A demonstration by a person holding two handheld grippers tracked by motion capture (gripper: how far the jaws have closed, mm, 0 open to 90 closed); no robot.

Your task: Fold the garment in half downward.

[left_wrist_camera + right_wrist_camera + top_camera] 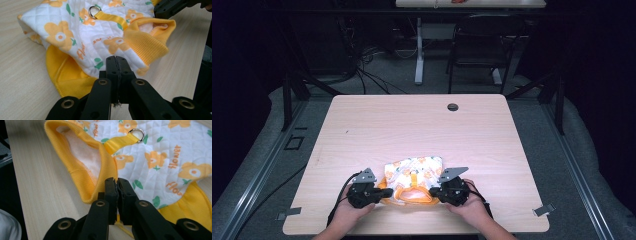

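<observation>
Basically pinching the vest [414, 177] at both ends: left gripper [382, 192] clamped on its 9 o'clock edge, right gripper [436, 192] on 3 o'clock. Lying near table [412, 125] edge, long axis 9-to-3, stretched between both.

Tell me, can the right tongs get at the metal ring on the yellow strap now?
Probably not right away: the right tongs look shut on the garment edge. The ring lies uncovered on top, so the way is free once they let go.
</observation>
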